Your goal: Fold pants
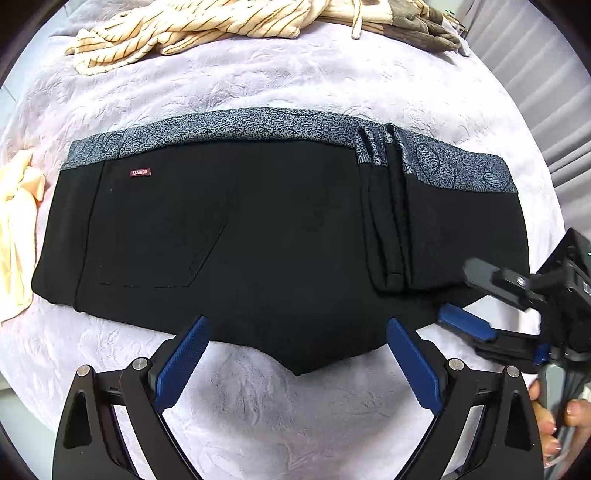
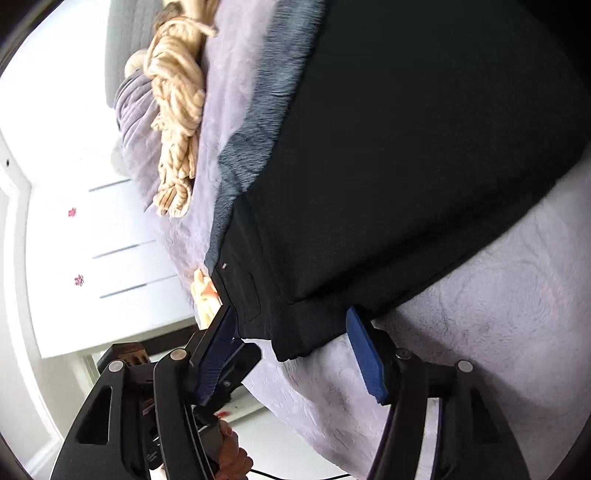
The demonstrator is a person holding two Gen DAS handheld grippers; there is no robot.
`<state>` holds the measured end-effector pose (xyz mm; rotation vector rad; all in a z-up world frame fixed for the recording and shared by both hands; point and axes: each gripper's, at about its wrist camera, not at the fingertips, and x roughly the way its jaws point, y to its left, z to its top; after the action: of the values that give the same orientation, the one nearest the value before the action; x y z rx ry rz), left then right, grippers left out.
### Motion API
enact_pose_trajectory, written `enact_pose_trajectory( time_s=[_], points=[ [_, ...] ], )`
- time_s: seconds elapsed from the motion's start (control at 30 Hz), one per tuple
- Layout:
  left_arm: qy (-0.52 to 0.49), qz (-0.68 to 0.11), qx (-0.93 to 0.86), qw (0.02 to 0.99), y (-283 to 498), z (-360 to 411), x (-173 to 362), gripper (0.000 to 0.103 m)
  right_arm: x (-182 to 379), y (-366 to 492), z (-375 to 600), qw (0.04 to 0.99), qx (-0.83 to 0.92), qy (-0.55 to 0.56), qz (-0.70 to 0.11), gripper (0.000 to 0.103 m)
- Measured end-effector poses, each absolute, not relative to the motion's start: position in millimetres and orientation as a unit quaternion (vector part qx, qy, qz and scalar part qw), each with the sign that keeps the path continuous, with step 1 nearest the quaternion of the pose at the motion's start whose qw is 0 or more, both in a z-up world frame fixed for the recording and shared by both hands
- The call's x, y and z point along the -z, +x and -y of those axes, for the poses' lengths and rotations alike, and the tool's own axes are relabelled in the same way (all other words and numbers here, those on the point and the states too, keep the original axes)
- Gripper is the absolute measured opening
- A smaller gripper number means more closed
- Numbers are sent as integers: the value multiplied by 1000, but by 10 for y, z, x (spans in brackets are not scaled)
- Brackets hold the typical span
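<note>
Black pants [image 1: 258,229] spread flat across a lavender bedspread [image 1: 258,74], patterned grey waistband [image 1: 258,123] at the far edge, small red label [image 1: 140,172] near the left end. Left claw [image 1: 297,365] released, blue pads [image 1: 183,363] spread wide just over the near hem, gripping nothing. Right claw [image 2: 291,354] likewise released at the pants' right near corner, pads on either side of the hem, not clamped. Striped cream garment [image 1: 177,33] bunched at the far edge, pale yellow cloth [image 1: 18,229] at left.
</note>
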<state>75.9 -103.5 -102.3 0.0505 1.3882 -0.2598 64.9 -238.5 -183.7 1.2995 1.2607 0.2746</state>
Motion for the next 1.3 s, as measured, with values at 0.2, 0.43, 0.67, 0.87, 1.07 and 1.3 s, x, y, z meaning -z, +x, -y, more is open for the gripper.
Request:
enact_pose_trajectory(
  time_s=[0.2,0.43,0.67,0.87,1.07,1.3],
  points=[
    [37,-648,122,751,661,1102,1058,97,2008,648,2356,601,-106,628,-483,64],
    [28,-657,116,745,604,942,1128,97,1997,669,2279,608,-77,602,-512,57],
    [26,-646,115,754,560,812,1028,97,2101,807,2268,584,-75,623,-516,18],
    [29,-667,91,739,547,751,1184,97,1985,786,2026,612,-82,569,-543,17],
    [48,-641,110,758,697,1004,1054,97,2040,919,1880,585,-114,532,-602,44],
    [39,-596,169,784,1112,1658,839,97,983,1139,2510,731,-130,371,-558,23]
  ],
)
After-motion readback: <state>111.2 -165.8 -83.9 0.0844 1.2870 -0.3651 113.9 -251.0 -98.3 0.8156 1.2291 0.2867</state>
